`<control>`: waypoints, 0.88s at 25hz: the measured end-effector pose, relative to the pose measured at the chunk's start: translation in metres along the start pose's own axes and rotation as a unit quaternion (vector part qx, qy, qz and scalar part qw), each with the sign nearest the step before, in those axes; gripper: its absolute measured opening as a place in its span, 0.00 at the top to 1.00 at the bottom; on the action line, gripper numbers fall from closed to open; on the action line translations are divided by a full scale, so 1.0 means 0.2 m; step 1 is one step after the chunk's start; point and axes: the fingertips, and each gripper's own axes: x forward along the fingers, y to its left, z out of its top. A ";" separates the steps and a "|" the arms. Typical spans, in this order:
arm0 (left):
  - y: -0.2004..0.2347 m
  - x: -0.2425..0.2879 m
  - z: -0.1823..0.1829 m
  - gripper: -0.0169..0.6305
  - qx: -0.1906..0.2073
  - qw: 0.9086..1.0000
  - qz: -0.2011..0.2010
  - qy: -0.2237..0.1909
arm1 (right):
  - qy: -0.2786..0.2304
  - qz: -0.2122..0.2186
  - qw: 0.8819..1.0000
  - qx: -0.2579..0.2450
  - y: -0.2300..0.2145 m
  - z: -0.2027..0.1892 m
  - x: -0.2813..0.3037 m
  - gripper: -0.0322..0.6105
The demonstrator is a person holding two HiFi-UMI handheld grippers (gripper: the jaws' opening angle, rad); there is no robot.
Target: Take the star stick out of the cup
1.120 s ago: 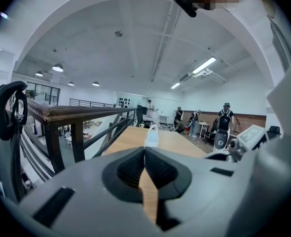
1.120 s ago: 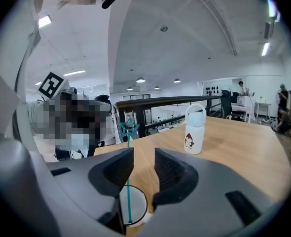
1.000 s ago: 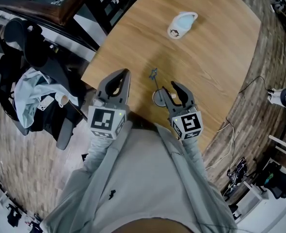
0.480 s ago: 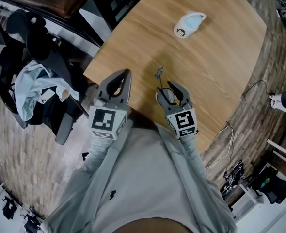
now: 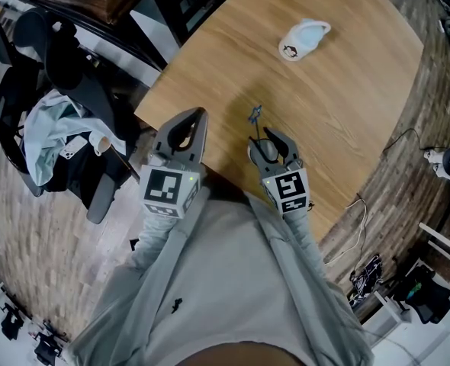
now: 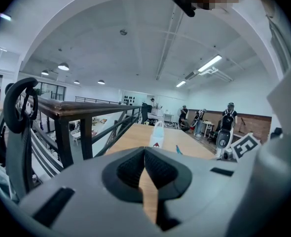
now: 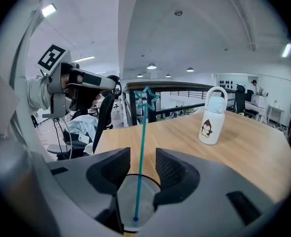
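Note:
A clear cup (image 7: 135, 201) stands near the front edge of the wooden table (image 5: 339, 105). In it stands a thin teal stick (image 7: 140, 167), upright, with a star (image 7: 146, 98) on top; the head view shows the star (image 5: 255, 114) too. My right gripper (image 7: 142, 163) is open above the cup's rim. The stick rises through the gap between its pads and touches neither one. In the head view the right gripper (image 5: 271, 139) covers most of the cup (image 5: 266, 152). My left gripper (image 5: 194, 117) is shut and empty, at the table's left front edge.
A white bottle with a penguin print (image 5: 302, 40) stands farther back on the table and also shows in the right gripper view as the bottle (image 7: 212, 122). A chair with clothes (image 5: 57, 143) stands left of the table, beside a dark railing (image 7: 165, 90). A cable (image 5: 396, 139) hangs off the right edge.
The right gripper has moved in over the cup, with jaws wider, so that they now straddle the stick. The left gripper has stayed put.

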 end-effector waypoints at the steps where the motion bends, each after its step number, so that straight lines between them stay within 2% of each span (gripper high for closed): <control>1: 0.00 0.00 0.00 0.94 0.000 1.000 0.000 0.000 | 0.001 0.000 1.000 -0.001 0.00 0.00 0.00 0.69; 15: 0.01 -0.02 -0.01 0.94 -0.003 1.000 0.006 0.000 | 0.008 -0.003 1.000 -0.007 0.00 -0.01 0.01 0.70; 22: 0.01 -0.02 -0.01 0.94 -0.003 1.000 0.007 -0.003 | 0.003 -0.010 1.000 -0.020 0.00 0.01 0.00 0.81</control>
